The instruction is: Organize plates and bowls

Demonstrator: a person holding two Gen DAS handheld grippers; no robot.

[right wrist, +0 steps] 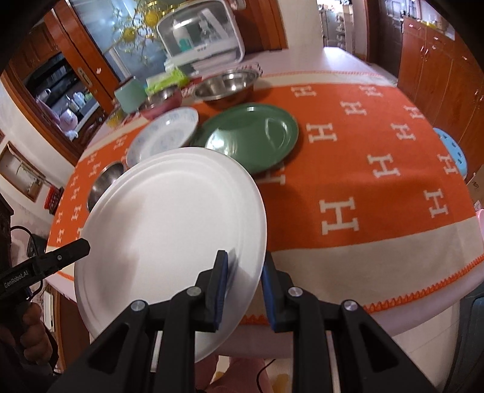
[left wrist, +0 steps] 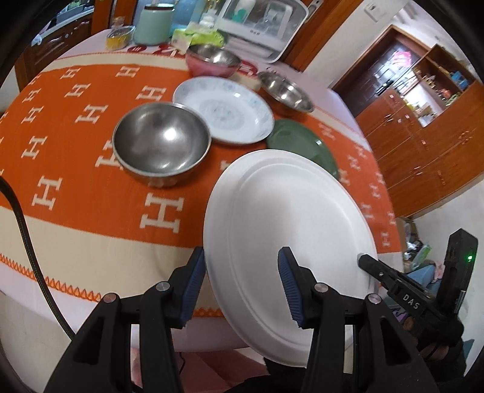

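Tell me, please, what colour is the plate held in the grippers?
Plain white plate, best seen in the right wrist view.

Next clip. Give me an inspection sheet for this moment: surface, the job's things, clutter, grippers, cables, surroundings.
Surface: table under an orange cloth with white H pattern.
Job's things: large white round plate held tilted above the table's near edge; green round plate, white plate with blue floral pattern, near steel bowl, far steel bowl and pink bowl with steel lining lie on the cloth.
Clutter: pale green canister, white cabinet with clear lid, green packets at the far end.
Grippers: right gripper clamps the white plate's rim; left gripper straddles the opposite rim, grip unclear.
Cables: black cable at left.
Surroundings: wooden cupboards, blue stool.
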